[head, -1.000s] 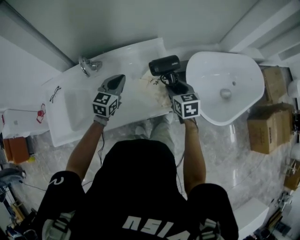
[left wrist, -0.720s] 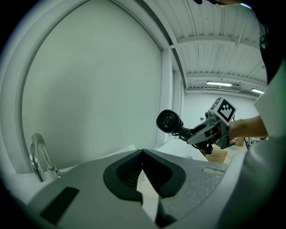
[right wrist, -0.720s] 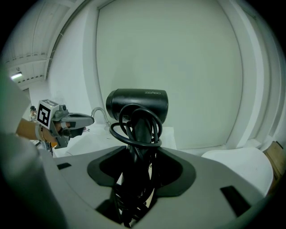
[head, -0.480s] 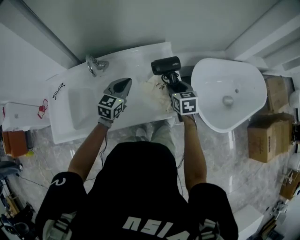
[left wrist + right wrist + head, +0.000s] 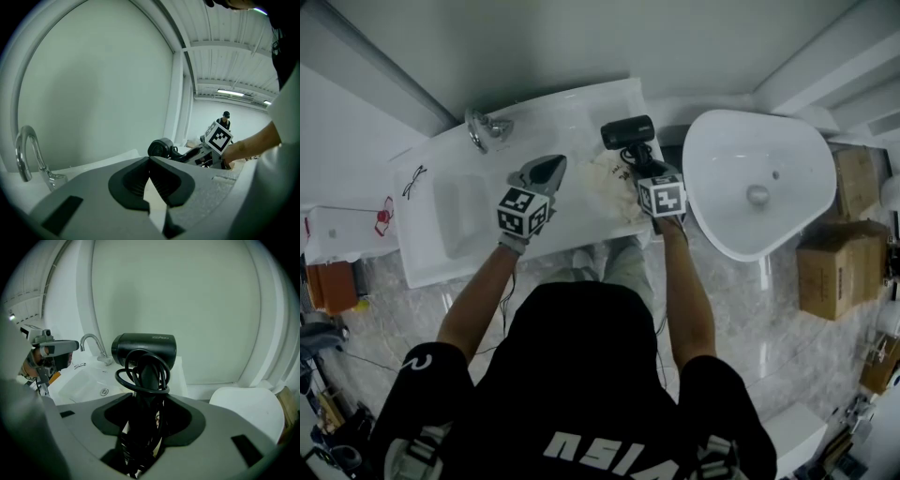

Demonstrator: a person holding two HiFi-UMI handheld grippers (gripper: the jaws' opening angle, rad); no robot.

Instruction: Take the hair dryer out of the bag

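Observation:
A black hair dryer (image 5: 628, 131), its cord coiled round the handle, stands upright over the back of the white counter (image 5: 572, 112). My right gripper (image 5: 640, 169) is shut on the handle, and the barrel (image 5: 145, 348) rises above the jaws in the right gripper view. A cream cloth bag (image 5: 605, 187) lies crumpled on the counter just under and left of the dryer. My left gripper (image 5: 551, 167) is at the bag's left side with its jaws closed. A thin cream strip of the bag (image 5: 157, 201) shows pinched between them.
A chrome faucet (image 5: 483, 127) and a sunken basin (image 5: 459, 206) sit left of the bag, with a pair of glasses (image 5: 414, 178) near the counter's left end. A white oval bowl (image 5: 759, 183) stands to the right, cardboard boxes (image 5: 839, 267) beyond it.
My right gripper has sunk toward the counter with the hair dryer still in it. The left gripper has stayed in place.

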